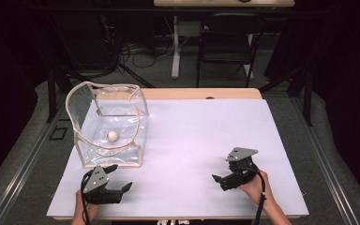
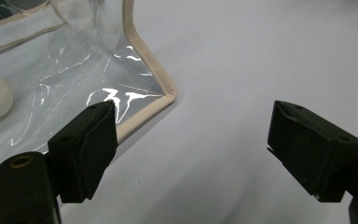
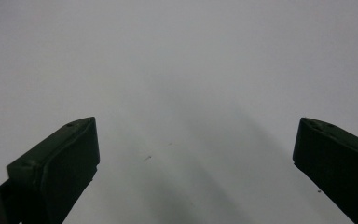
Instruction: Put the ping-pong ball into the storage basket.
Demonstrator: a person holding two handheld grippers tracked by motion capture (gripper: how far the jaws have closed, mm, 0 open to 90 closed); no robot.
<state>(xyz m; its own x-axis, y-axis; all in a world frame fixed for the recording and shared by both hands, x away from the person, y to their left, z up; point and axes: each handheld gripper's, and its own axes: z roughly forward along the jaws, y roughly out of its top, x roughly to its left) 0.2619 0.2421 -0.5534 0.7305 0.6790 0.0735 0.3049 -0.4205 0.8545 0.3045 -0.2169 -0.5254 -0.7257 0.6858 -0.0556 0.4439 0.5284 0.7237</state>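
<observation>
1. Two hand-held black two-jaw grippers rest over the white sheet [image 1: 192,140] covering the table; we record them from left to right.
2. We find the clear plastic bag with beige trim [image 1: 108,124] standing open at the sheet's left, with a small white egg-shaped ball [image 1: 113,136] inside on its floor.
3. We note the left gripper [image 1: 119,177] just beside the bag's near corner, jaws spread wide, holding nothing.
4. We note the right gripper [image 1: 222,171] well apart from the bag, jaws likewise spread over bare sheet.
</observation>
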